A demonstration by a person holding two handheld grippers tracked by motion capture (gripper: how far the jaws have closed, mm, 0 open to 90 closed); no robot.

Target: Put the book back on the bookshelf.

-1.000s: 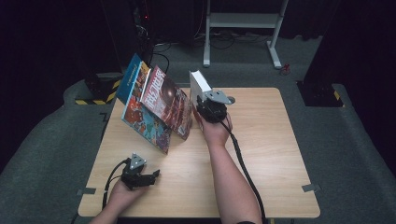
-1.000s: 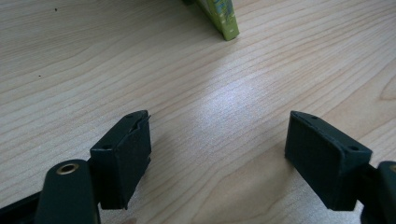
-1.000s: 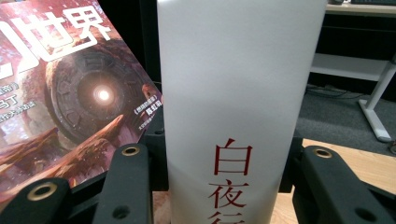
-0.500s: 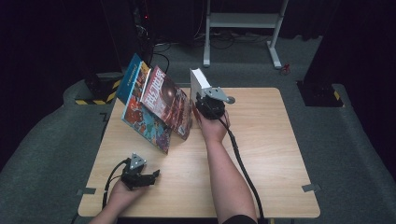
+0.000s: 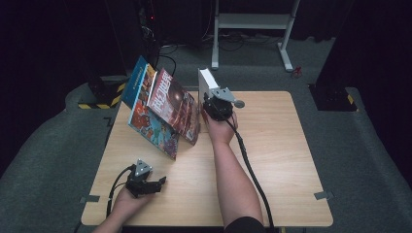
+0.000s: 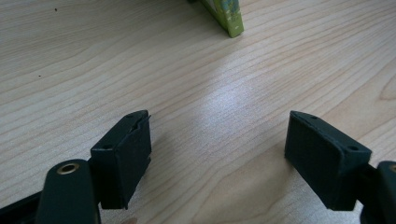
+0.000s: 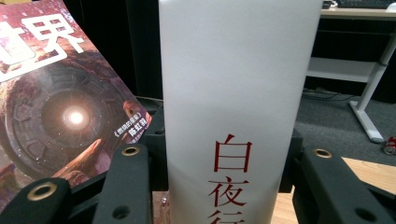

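A white book (image 5: 204,85) with red characters on its spine (image 7: 236,116) stands upright near the table's far edge. My right gripper (image 5: 214,108) is shut on it, one jaw on each side of the spine. To its left, several colourful books (image 5: 163,111) lean in a slanted stack; the reddish cover of one (image 7: 56,107) shows beside the white book. My left gripper (image 5: 154,185) rests low over the table's near left part, open, with bare wood between its jaws (image 6: 217,158). A green book corner (image 6: 229,18) lies ahead of it.
The wooden table (image 5: 282,155) has bare surface on its right half. Beyond its far edge stands a white metal frame (image 5: 252,24) on dark carpet. A cable (image 5: 248,165) trails from the right gripper along the forearm.
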